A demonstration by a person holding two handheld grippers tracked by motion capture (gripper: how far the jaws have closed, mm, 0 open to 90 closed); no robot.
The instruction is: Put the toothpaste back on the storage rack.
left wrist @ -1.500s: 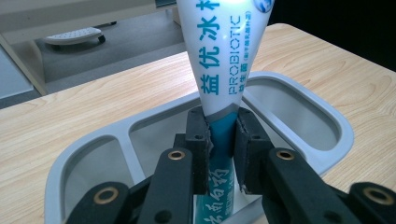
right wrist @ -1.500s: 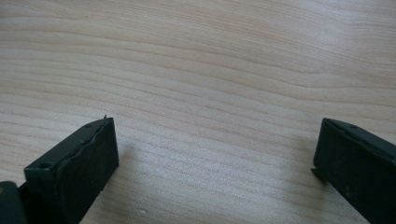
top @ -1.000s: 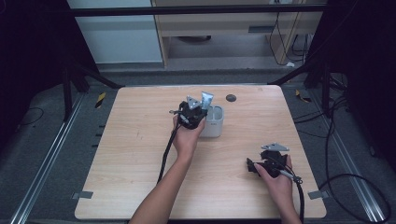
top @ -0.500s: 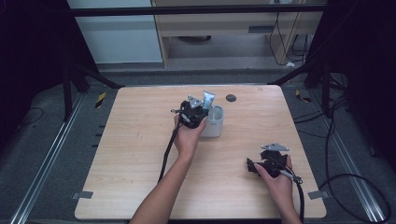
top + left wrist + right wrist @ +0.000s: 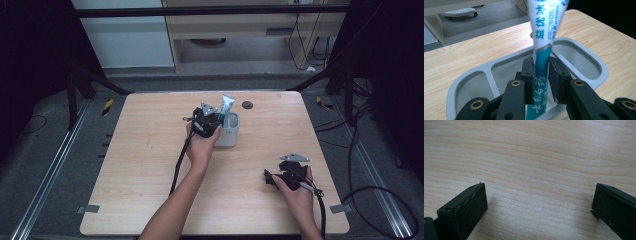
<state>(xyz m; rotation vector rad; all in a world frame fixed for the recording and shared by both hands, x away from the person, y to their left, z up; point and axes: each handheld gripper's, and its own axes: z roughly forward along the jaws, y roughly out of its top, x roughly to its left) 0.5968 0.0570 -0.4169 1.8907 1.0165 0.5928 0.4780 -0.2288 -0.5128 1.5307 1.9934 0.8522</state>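
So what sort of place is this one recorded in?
Probably a lab or workshop recording bay, not a home: a bare wooden table on a dark metal frame, loose cables on the grey floor, and plain cabinets behind.

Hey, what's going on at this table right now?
A person is working at a wooden table with a gripper in each hand. The left gripper is clamped on a teal and white toothpaste tube, holding it upright inside a compartment of a grey holder near the middle of the table. The right gripper rests open over bare wood toward the near right side, with nothing between its jaws. A small dark round spot sits on the table beyond the holder.
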